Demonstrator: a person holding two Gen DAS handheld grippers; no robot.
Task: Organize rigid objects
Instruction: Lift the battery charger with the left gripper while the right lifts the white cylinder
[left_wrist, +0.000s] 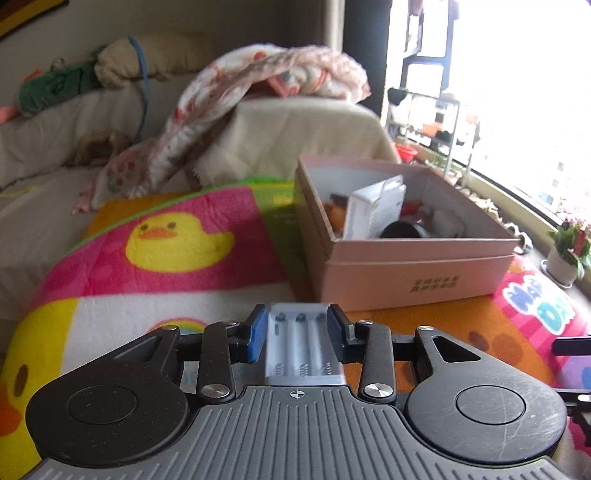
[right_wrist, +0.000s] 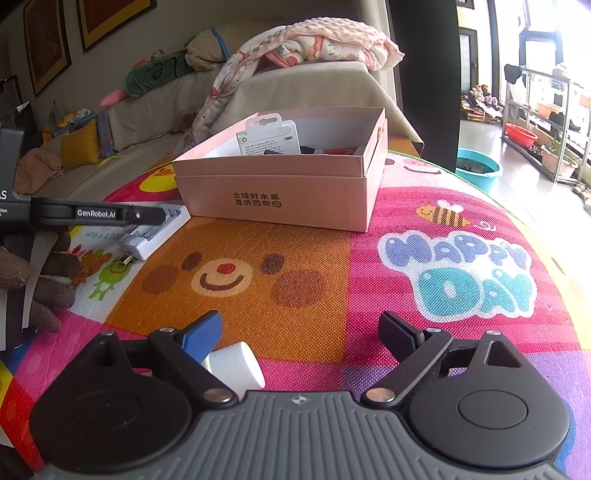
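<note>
Charger: one white battery charger (left_wrist: 301, 343) with three empty slots sits between our left gripper's pads, low over the colourful play mat (left_wrist: 192, 236); the right wrist view shows the same charger (right_wrist: 155, 230) near the mat's left side, a metal plug sticking out of its near end, just short of the box's front corner.
Left gripper: our left gripper (left_wrist: 298, 334) is narrowed onto the charger, blue pad on one flank and black pad on the other, both touching it; it points level toward the box; from the right wrist view its black finger (right_wrist: 99, 214) lies across the charger, with a brown-gloved hand (right_wrist: 40, 280) below it.
Right gripper: our right gripper (right_wrist: 301, 332) is spread wide and holds nothing; it hovers low over the mat's bear face, aimed at the box.
White piece: one small white rounded object (right_wrist: 236, 365) lies on the mat just beside the right gripper's blue pad; we cannot tell whether they touch.
Box: one open pink cardboard box (left_wrist: 413, 273) stands on the mat beyond the charger, printed characters on its front; inside we count one white retail package (left_wrist: 376, 210) standing tilted, one dark round item (left_wrist: 402, 230), and some red and white bits too blurred to name.
Surroundings: one beige sofa (left_wrist: 303, 129) behind the mat, one patterned blanket (left_wrist: 258, 81) draped over it; one potted plant (left_wrist: 567, 251) by the window.
</note>
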